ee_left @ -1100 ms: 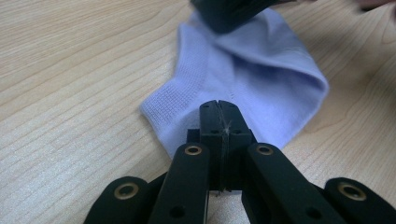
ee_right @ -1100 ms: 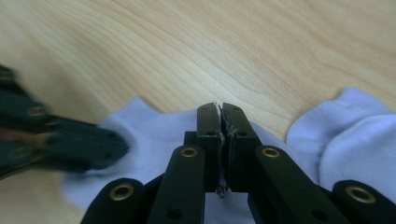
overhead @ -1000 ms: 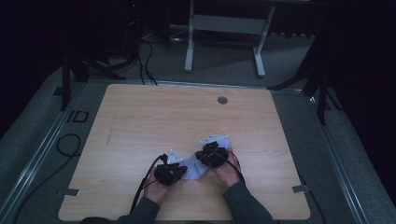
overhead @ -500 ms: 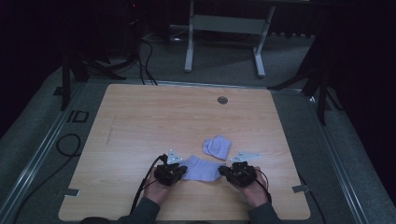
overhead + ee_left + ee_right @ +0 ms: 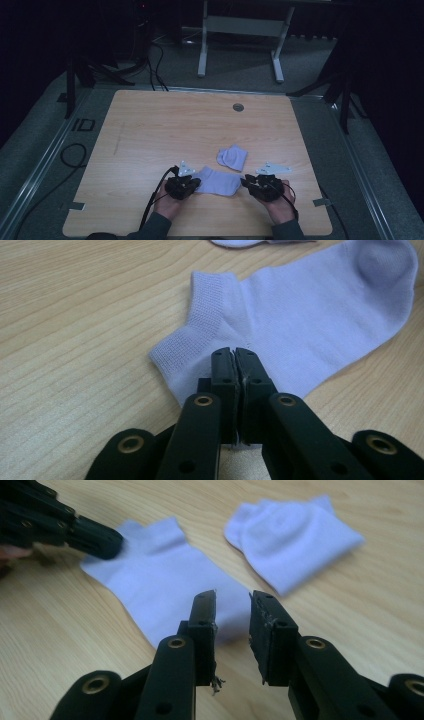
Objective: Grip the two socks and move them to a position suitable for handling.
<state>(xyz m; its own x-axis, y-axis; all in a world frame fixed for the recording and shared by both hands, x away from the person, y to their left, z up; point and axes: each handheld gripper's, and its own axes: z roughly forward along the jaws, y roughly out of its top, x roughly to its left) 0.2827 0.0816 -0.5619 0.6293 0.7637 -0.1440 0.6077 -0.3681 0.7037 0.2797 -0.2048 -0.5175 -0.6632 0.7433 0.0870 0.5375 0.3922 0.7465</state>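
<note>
High view: the left gripper [image 5: 192, 183] pinches the flat sock's [image 5: 219, 181] cuff end at nine o'clock, while the right gripper [image 5: 248, 180], jaws narrowly parted, sits at its three o'clock toe.

The left gripper [image 5: 234, 357] hides part of the flat sock's [image 5: 310, 315] cuff edge.
</note>
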